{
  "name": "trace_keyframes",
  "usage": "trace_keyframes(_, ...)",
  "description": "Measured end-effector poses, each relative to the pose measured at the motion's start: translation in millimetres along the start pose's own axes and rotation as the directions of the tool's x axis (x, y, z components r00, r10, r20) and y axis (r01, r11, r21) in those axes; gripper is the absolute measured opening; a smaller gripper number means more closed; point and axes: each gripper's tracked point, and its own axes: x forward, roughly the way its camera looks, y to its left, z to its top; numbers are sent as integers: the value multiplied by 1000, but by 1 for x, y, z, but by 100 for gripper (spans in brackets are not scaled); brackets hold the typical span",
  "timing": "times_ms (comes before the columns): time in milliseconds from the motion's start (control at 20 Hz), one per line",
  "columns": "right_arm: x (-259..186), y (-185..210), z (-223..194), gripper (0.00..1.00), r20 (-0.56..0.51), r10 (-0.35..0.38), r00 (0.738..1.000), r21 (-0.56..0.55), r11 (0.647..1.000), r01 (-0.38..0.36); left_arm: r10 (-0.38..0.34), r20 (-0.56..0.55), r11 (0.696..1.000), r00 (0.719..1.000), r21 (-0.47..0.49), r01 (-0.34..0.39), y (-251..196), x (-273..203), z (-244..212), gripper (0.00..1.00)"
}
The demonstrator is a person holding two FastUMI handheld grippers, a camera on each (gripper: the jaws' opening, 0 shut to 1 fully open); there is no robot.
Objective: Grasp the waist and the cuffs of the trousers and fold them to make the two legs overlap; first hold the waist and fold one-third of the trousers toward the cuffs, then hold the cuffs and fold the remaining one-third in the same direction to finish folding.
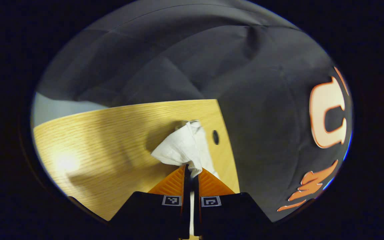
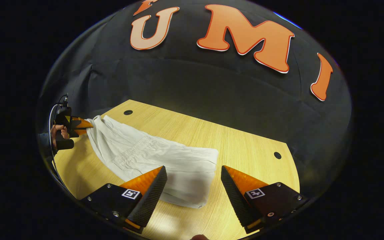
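White trousers (image 2: 152, 156) lie across the desk (image 2: 245, 143); my left tool (image 1: 190, 173) pinches one end at nine o'clock, my right tool (image 2: 193, 181) gapes empty over the other—I'd clamp that before lifting.

The white trousers (image 2: 152, 156) are lying stretched across the wooden table (image 2: 245, 140), creased and partly folded over on themselves. One bunched end is lifting off the wood, and the broad end is lying flat nearest me.
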Motion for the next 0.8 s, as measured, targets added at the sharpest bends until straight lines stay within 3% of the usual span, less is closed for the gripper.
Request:
trace_keyframes(250,-12,-12,-2,99,20,-7,1000,14,1000,7,-142,20,984,990,107,139,-60,-34,-2,7)
trace_keyframes(400,-23,-28,-5,99,31,-27,999,30,999,26,-227,-6,959,974,173,225,-115,-64,-24,7)
trace_keyframes(800,-53,-80,-15,99,61,-84,995,87,993,78,-377,-129,830,917,394,396,-253,-85,-111,7)
